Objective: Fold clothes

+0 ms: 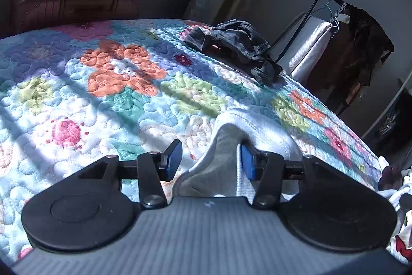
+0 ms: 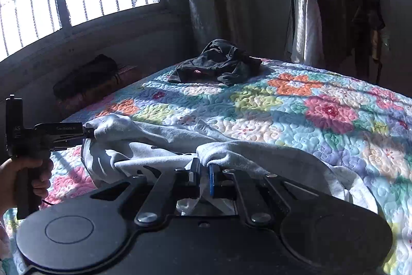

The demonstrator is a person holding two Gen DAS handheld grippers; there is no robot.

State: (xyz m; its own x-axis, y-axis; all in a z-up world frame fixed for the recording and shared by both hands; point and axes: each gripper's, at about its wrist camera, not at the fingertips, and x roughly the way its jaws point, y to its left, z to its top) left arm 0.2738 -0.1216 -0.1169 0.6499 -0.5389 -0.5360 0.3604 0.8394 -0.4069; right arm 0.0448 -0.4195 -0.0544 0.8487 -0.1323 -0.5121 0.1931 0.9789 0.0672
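1. The left gripper (image 1: 209,159) has its jaws spread; a fold of the pale grey garment (image 1: 260,130) rises between the blue pads (image 1: 247,162), leaning on the right-hand pad and clear of the other.
2. Seen from the right wrist, the left gripper (image 2: 88,132) meets the garment's left end, above a hand (image 2: 24,175) on its handle.
3. The right gripper (image 2: 204,178) has its jaws pressed together, pinching a bunched edge of the garment (image 2: 159,143).
4. The garment is light grey, crumpled, draped across the near side of the floral quilt (image 2: 296,120).
5. A dark garment (image 2: 219,63) lies heaped at the far edge.
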